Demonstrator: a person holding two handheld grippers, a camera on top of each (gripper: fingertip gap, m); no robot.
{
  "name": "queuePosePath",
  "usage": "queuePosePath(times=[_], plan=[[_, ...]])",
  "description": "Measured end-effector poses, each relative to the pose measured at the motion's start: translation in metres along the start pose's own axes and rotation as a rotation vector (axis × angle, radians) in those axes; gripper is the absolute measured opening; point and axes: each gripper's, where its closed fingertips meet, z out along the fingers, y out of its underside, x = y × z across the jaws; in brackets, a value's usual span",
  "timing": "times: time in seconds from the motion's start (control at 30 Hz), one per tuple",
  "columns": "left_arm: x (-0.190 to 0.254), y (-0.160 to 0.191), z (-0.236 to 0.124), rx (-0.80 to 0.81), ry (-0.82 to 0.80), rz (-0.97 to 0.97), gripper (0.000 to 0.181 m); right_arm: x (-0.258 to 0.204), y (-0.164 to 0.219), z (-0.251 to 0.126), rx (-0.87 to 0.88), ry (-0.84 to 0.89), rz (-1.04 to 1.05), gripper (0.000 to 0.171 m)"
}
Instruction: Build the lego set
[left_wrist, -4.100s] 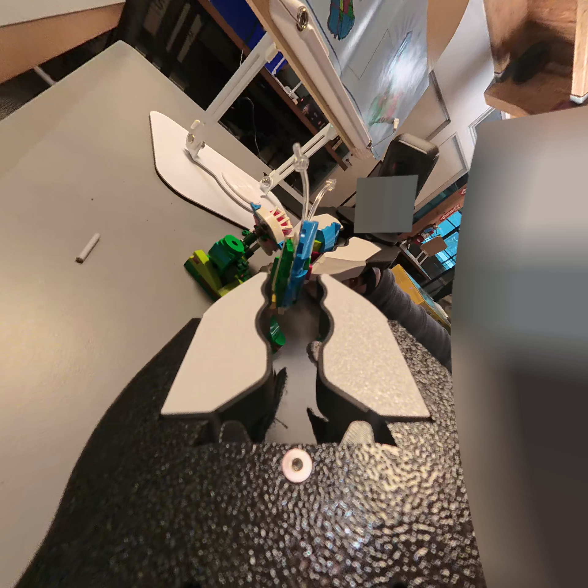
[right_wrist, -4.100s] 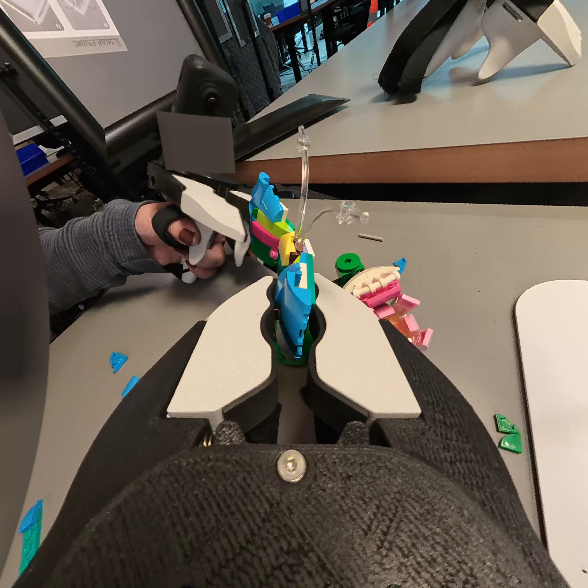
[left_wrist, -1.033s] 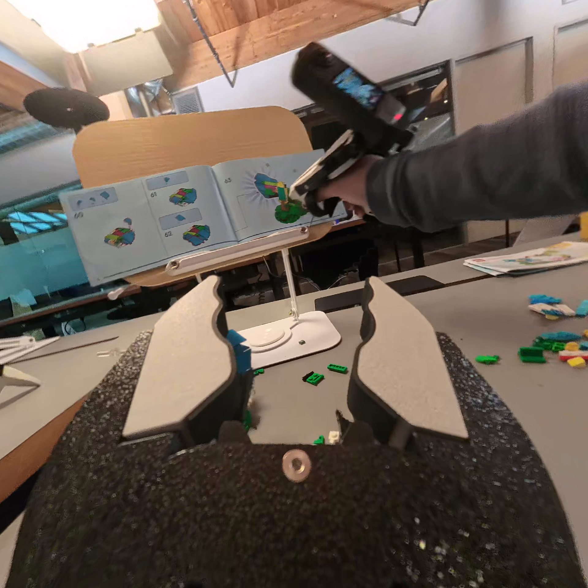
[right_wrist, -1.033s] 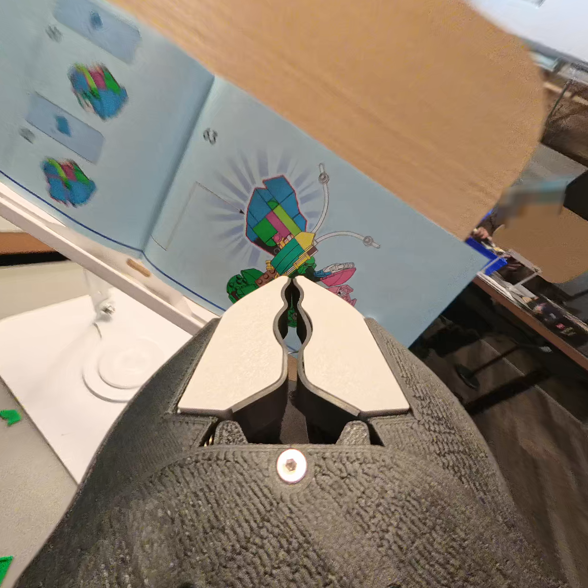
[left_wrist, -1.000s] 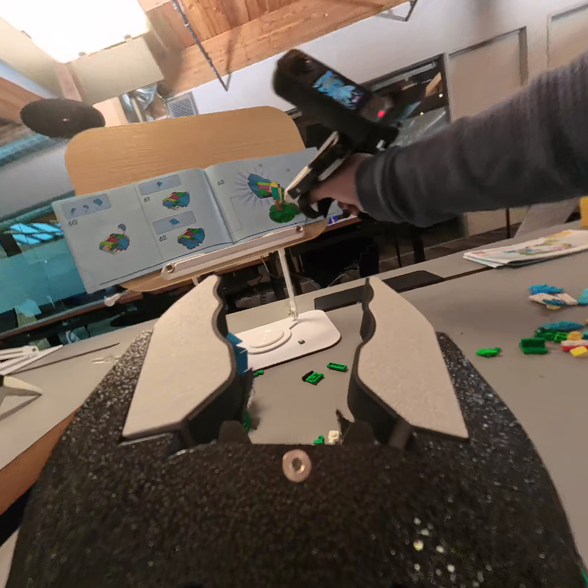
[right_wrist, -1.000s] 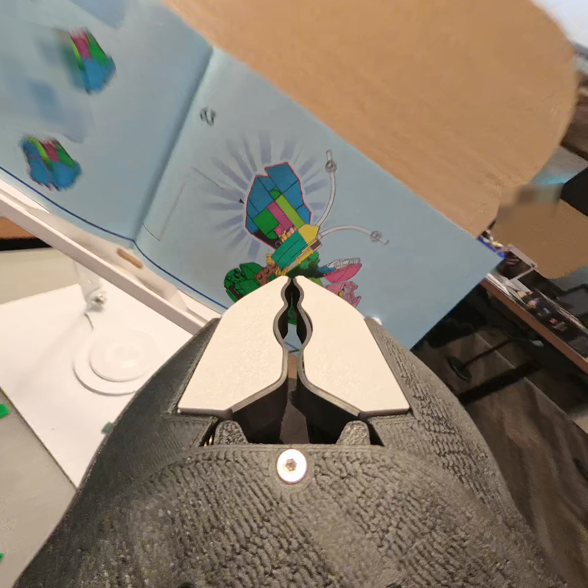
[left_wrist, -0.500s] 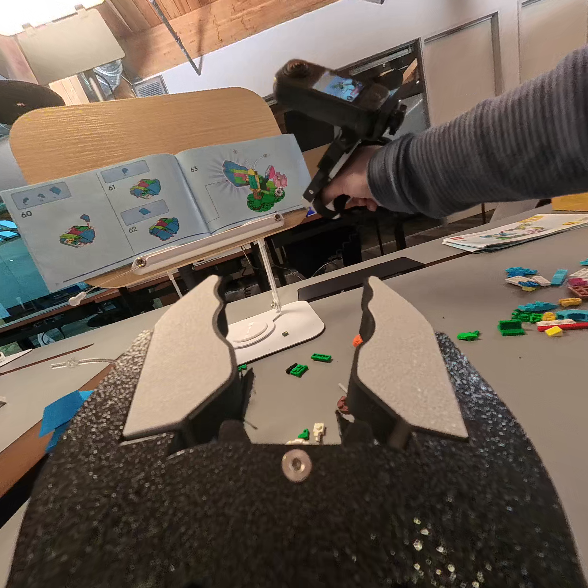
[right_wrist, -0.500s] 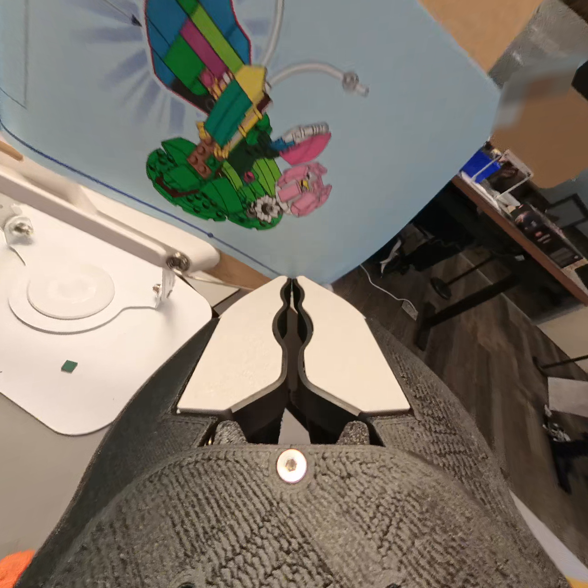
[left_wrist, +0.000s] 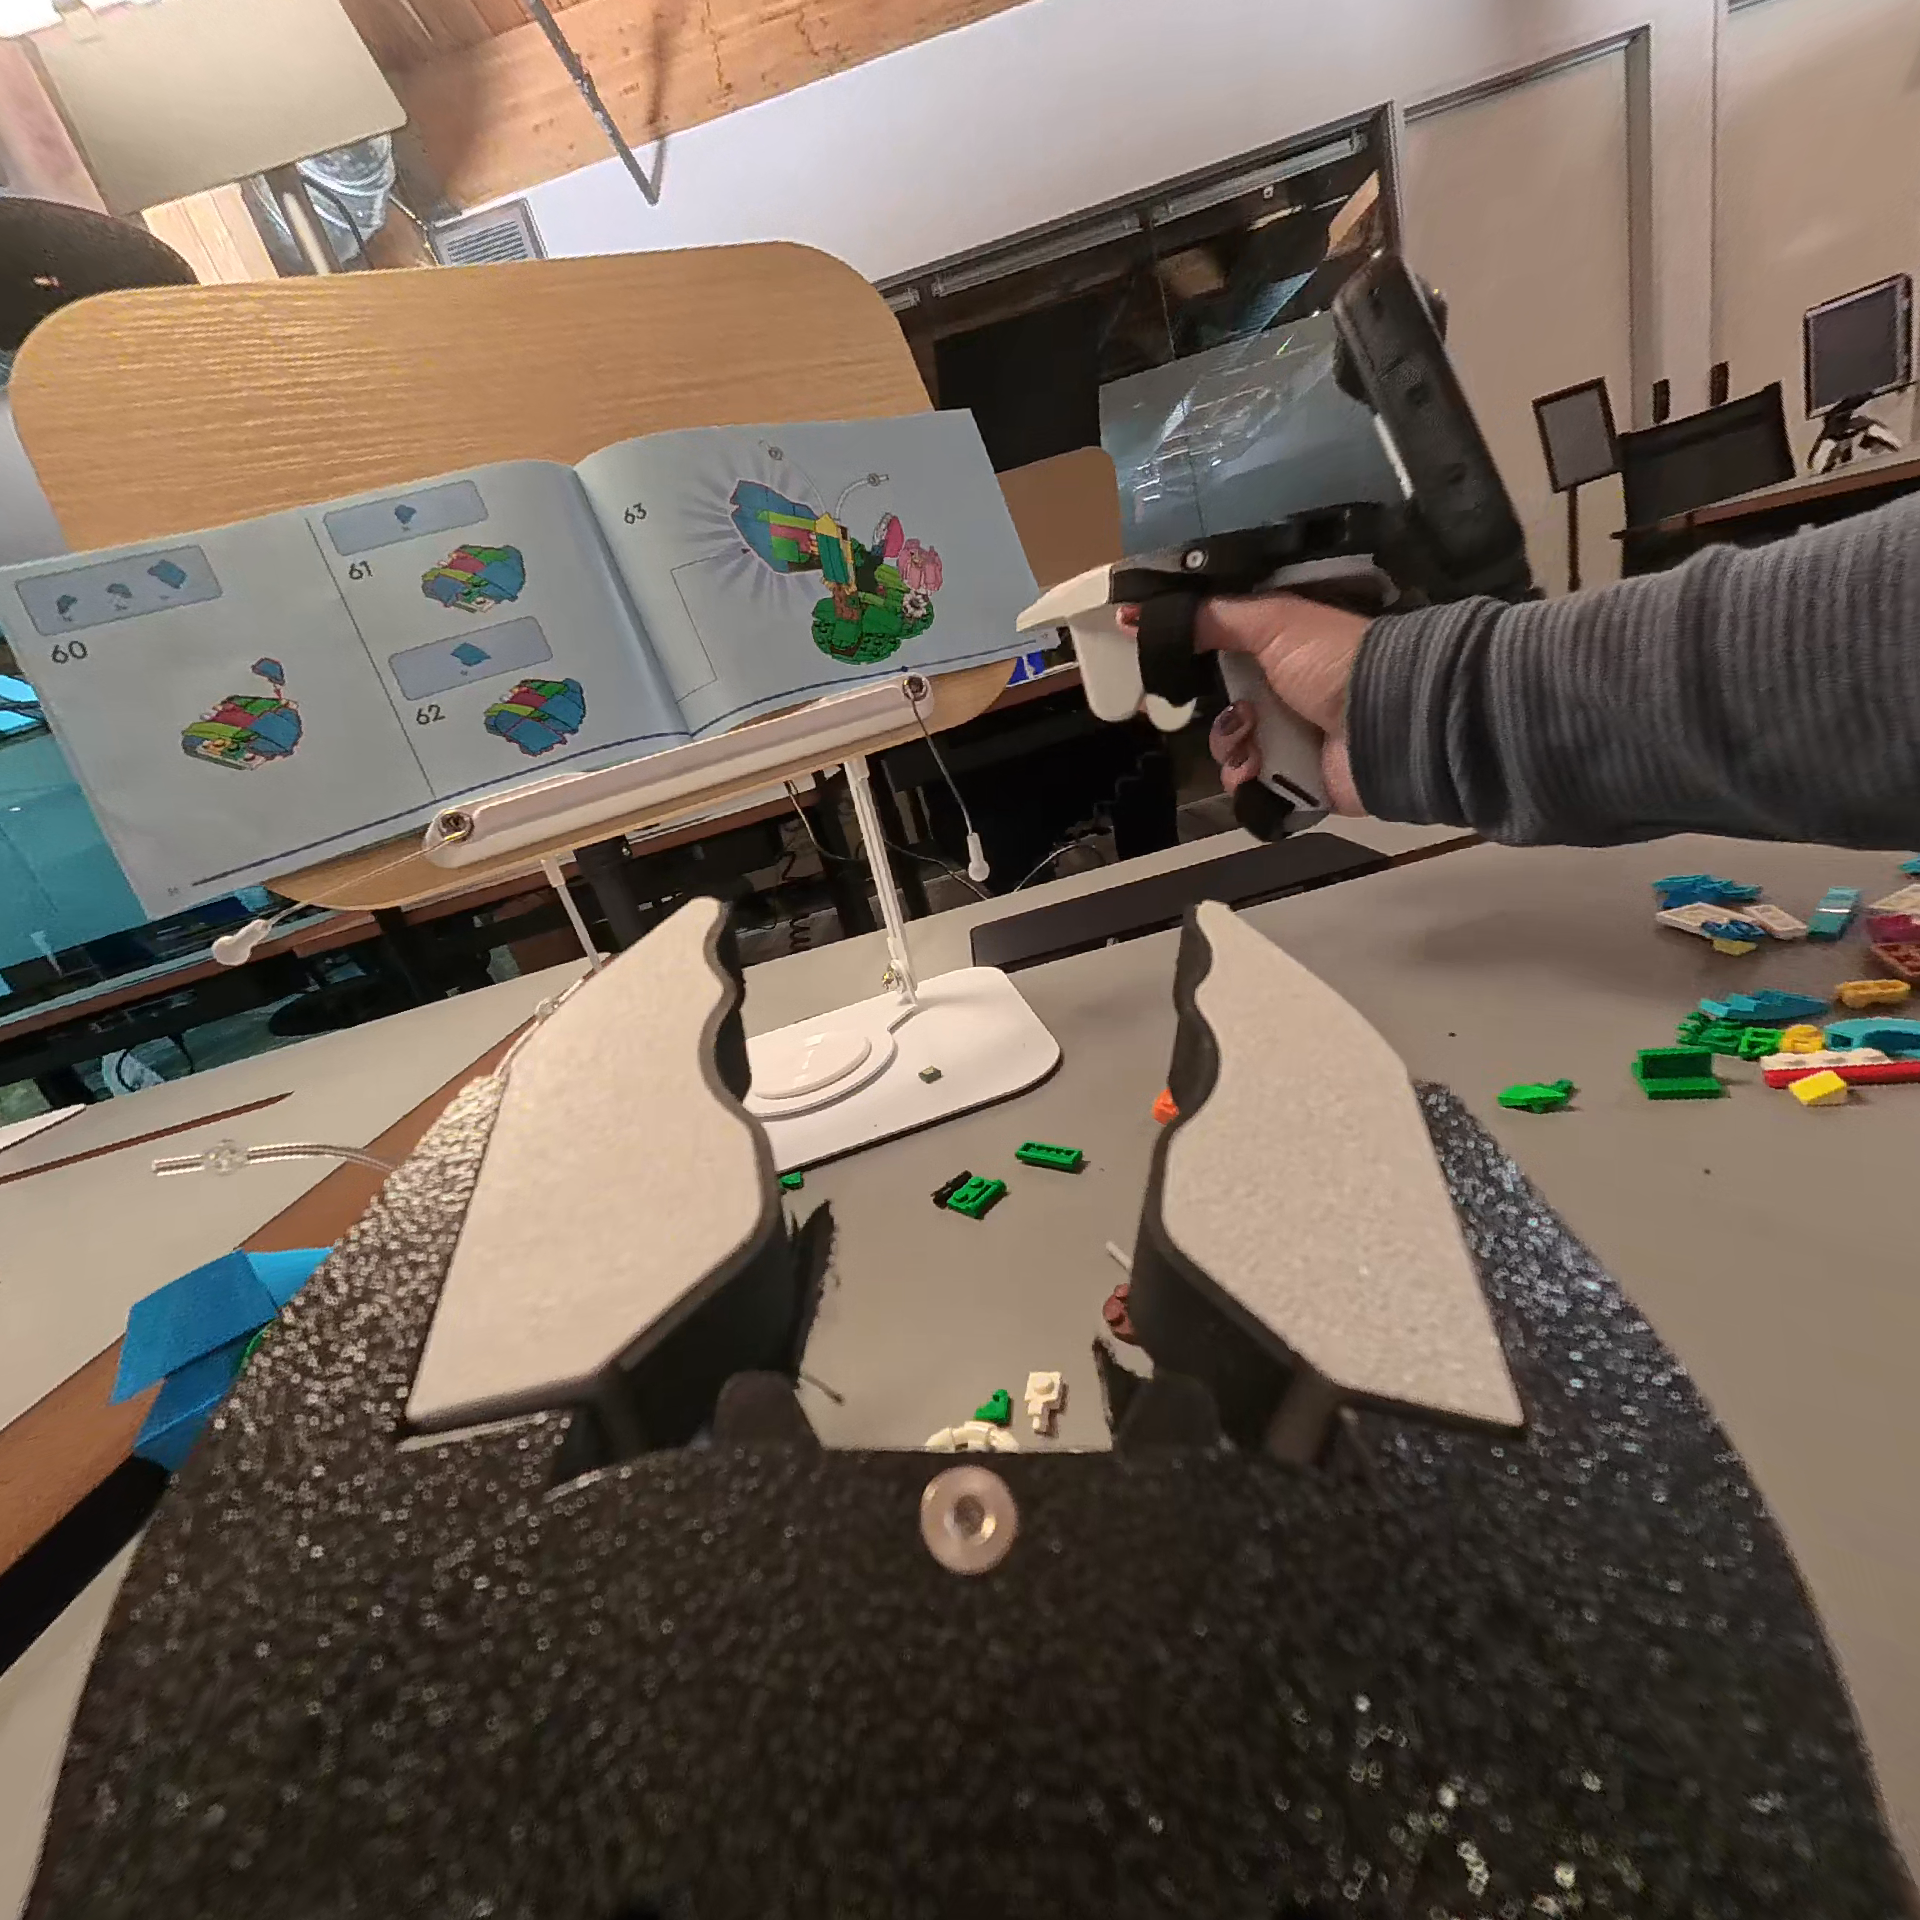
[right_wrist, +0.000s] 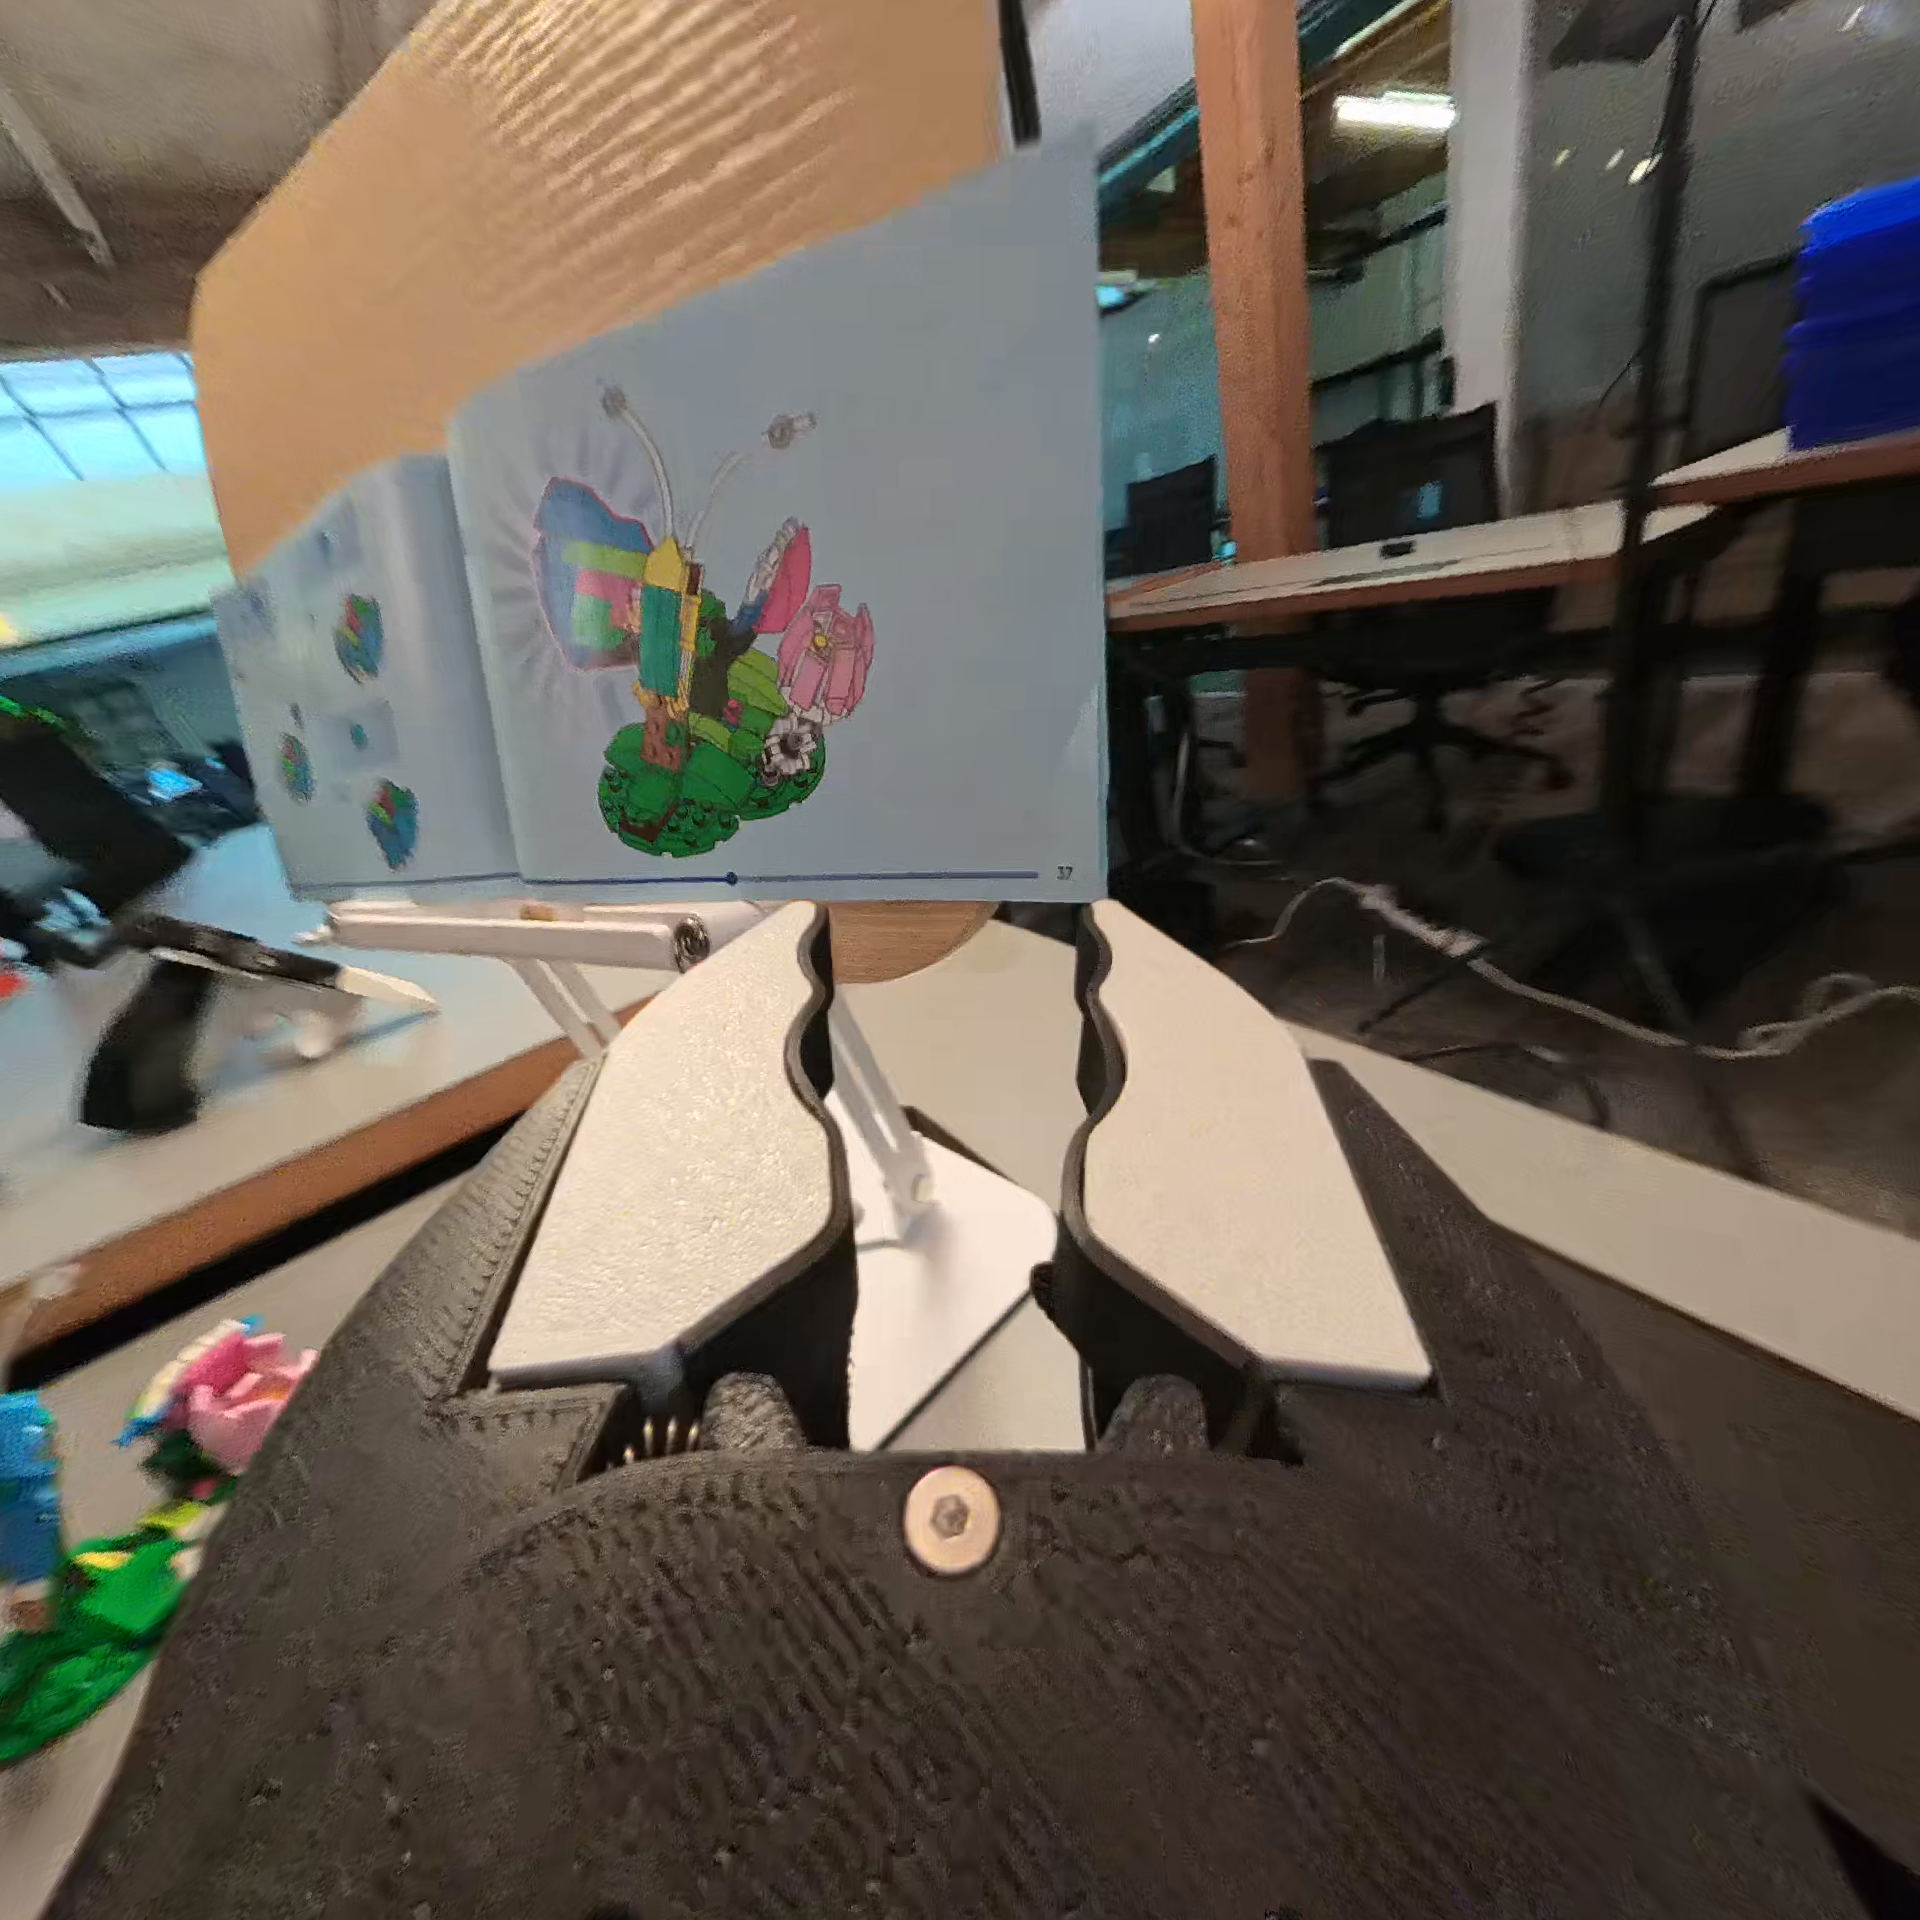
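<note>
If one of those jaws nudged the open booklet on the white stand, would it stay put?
Probably not. The instruction booklet looks like thin floppy paper, held only along its bottom edge by a white bar. The stand has slim legs under a broad wooden board, so it seems top-heavy and may tip.

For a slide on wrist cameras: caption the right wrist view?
Open right gripper faces the instruction booklet on its white stand.
</note>
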Motion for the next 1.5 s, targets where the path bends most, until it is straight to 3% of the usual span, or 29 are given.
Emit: queuePosePath(times=[0.17, 0.23, 0.53, 0.67, 0.93, 1.13, 1.33, 1.5], plan=[[-0.003, 0.002, 0.000, -0.011, -0.009, -0.010, 0.079, 0.012, 0.000, 0.012, -0.001, -0.005, 0.090, 0.041], [-0.004, 0.004, 0.001, -0.016, -0.010, -0.017, 0.079, 0.016, 0.002, 0.013, -0.020, 0.033, 0.068, 0.029], [-0.003, 0.006, 0.002, -0.028, -0.002, -0.023, 0.079, 0.021, -0.001, 0.005, -0.014, 0.268, -0.214, 0.000], [-0.003, 0.006, 0.002, -0.029, 0.002, -0.025, 0.078, 0.015, -0.005, 0.003, -0.005, 0.329, -0.369, 0.000], [-0.002, 0.005, 0.003, -0.023, 0.006, -0.026, 0.077, -0.075, -0.011, 0.000, 0.141, 0.070, -0.706, 0.000], [-0.001, 0.003, 0.002, -0.013, 0.006, -0.017, 0.075, -0.162, -0.002, 0.012, 0.170, -0.182, -0.788, 0.000], [-0.002, 0.000, -0.001, 0.000, 0.006, -0.015, 0.069, -0.239, 0.013, 0.055, 0.084, -0.421, -0.760, 0.000], [-0.006, -0.002, -0.006, 0.009, -0.003, -0.038, 0.066, -0.280, 0.049, 0.089, -0.041, -0.558, -0.823, 0.000]])
